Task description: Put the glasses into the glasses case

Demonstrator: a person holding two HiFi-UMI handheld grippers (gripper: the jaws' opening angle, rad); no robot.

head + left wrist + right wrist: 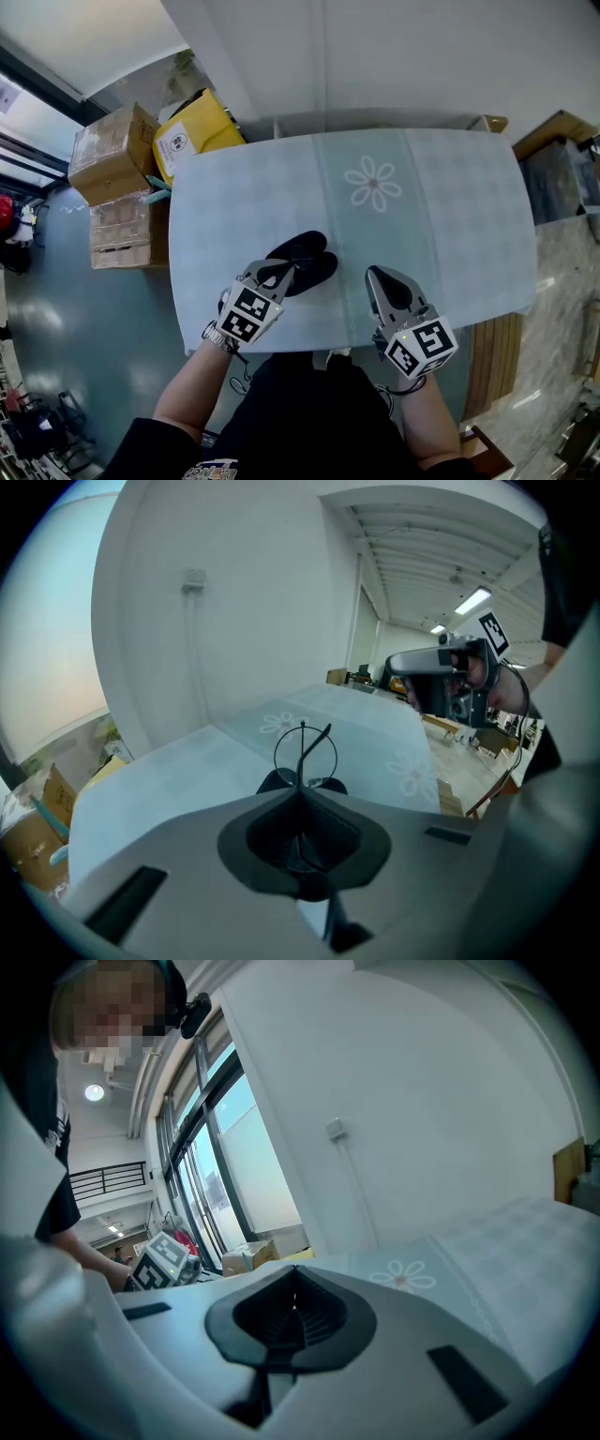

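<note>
Left tool (279, 273): jaws pressed together, pinching the glasses, right at the glasses case.
Glasses (305, 752): thin wire frame, held upright just above the glasses case.
Glasses case (306, 259): black, lying on the table (441, 206).
Right tool (376, 277): jaws pressed together on nothing, to the right of the glasses case, apart from it.

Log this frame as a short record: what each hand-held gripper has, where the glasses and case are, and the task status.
left hand-held gripper: shut on the glasses, one round lens standing up past the jaws
right hand-held gripper: shut, nothing between the jaws, over the table apart from the case
glasses case: black, appears open, on the table just beyond the left gripper's tips
table: pale blue cloth with flower print
task status: glasses not yet in the case
</note>
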